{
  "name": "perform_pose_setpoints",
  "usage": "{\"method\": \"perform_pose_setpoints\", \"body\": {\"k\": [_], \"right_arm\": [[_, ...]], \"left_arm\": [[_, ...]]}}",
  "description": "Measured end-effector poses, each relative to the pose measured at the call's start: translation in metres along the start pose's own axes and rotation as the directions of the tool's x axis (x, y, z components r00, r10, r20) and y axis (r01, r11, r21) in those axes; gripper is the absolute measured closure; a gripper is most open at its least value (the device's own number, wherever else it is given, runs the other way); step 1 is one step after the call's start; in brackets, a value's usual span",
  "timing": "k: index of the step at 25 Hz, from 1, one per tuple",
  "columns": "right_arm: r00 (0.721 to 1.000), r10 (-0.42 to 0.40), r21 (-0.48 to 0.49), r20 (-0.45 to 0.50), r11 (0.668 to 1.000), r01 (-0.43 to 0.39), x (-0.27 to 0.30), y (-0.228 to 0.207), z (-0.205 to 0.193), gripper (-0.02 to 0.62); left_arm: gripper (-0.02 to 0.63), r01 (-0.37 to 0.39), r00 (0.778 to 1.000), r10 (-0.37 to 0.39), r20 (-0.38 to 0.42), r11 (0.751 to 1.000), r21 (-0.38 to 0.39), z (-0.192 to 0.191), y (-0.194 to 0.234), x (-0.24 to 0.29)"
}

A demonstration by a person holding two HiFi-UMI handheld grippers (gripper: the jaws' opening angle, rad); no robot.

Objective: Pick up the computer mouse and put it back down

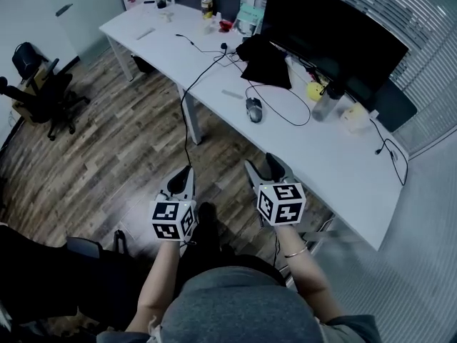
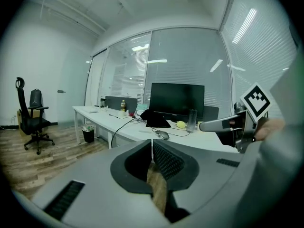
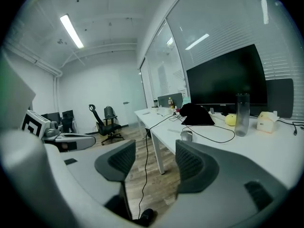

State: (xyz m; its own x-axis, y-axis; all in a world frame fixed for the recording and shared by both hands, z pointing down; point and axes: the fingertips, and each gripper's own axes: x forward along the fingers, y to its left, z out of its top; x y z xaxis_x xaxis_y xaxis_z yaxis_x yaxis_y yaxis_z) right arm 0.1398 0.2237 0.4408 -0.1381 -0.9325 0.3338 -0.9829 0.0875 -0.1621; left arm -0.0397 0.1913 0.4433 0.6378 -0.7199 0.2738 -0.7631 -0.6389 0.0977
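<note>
The grey computer mouse [image 1: 254,108] lies on the long white desk [image 1: 335,170], its black cable looping off to the right; it also shows as the mouse [image 2: 162,135] and the mouse [image 3: 186,135] in the two gripper views. Both grippers hang over the wooden floor, short of the desk's near edge and well apart from the mouse. My left gripper [image 1: 183,174] has its jaws together with nothing between them, also seen in its own view [image 2: 152,150]. My right gripper [image 1: 263,166] stands open and empty, its pads wide apart [image 3: 154,158].
Behind the mouse on the desk are a black monitor [image 1: 328,34], a black cloth bundle [image 1: 265,61], a clear bottle [image 1: 325,102] and a yellow ball [image 1: 314,90]. A cable [image 1: 187,113] drops from the desk to the floor. An office chair [image 1: 43,91] stands at the far left.
</note>
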Motion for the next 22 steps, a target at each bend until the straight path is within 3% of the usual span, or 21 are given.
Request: {"method": "perform_pose_setpoints", "body": {"k": [22], "right_arm": [[0.974,-0.212,0.028,-0.086,0.976,0.215,0.157,-0.052,0.038,0.324]], "left_arm": [[0.577,0.107,0.993,-0.108,-0.037,0.994,-0.035,0.04,0.121,0.146]]}}
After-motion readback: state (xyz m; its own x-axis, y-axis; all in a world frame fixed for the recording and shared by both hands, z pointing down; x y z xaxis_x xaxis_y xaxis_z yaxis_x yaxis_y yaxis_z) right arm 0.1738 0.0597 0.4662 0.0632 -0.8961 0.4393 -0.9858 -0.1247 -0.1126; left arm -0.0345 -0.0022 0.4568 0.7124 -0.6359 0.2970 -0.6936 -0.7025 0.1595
